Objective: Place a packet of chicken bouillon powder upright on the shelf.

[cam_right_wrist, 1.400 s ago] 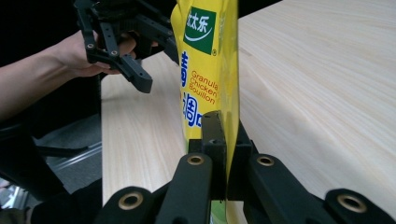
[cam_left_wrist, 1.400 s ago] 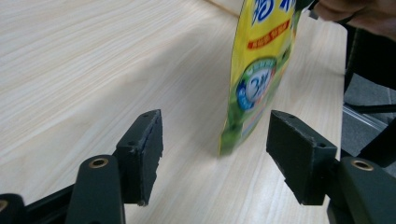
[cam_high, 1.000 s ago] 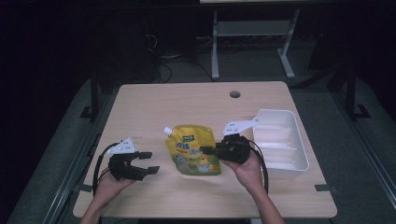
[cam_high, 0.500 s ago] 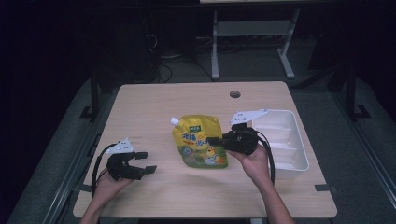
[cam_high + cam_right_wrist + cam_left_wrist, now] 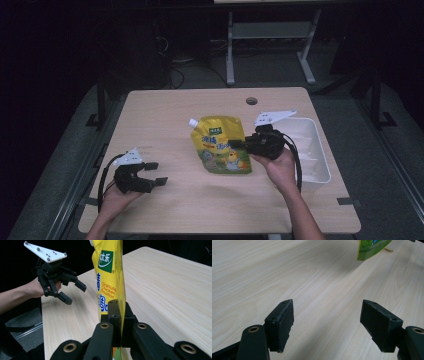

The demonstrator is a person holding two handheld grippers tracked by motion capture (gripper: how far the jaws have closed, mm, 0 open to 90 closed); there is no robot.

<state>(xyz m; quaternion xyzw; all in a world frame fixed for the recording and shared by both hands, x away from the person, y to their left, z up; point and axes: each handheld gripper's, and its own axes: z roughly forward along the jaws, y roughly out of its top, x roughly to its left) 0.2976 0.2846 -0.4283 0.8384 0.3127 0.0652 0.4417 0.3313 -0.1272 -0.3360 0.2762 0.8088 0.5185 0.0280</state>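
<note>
A yellow spouted pouch of granulated chicken bouillon [image 5: 220, 146] hangs above the middle of the table, with my right gripper [image 5: 239, 144] shut on its right edge. In the right gripper view the jaws pinch the pouch [image 5: 110, 277] at its side, and the pouch stands upright and edge-on. My left gripper [image 5: 156, 173] stays low over the table's front left, open with nothing between its fingers [image 5: 283, 322]. It also appears far off as the left gripper [image 5: 73, 292] in the right gripper view. A green corner of the pouch [image 5: 372, 248] shows at the top of the left gripper view.
A white compartment tray [image 5: 314, 150] sits at the table's right edge, close behind my right hand. A round cable hole [image 5: 251, 101] lies near the far edge. Bare wooden tabletop [image 5: 165, 120] spreads between the grippers; dark floor and a metal stand lie beyond.
My right gripper has lifted the pouch off the table and carried it to the right, toward the tray. The left gripper has barely moved.
</note>
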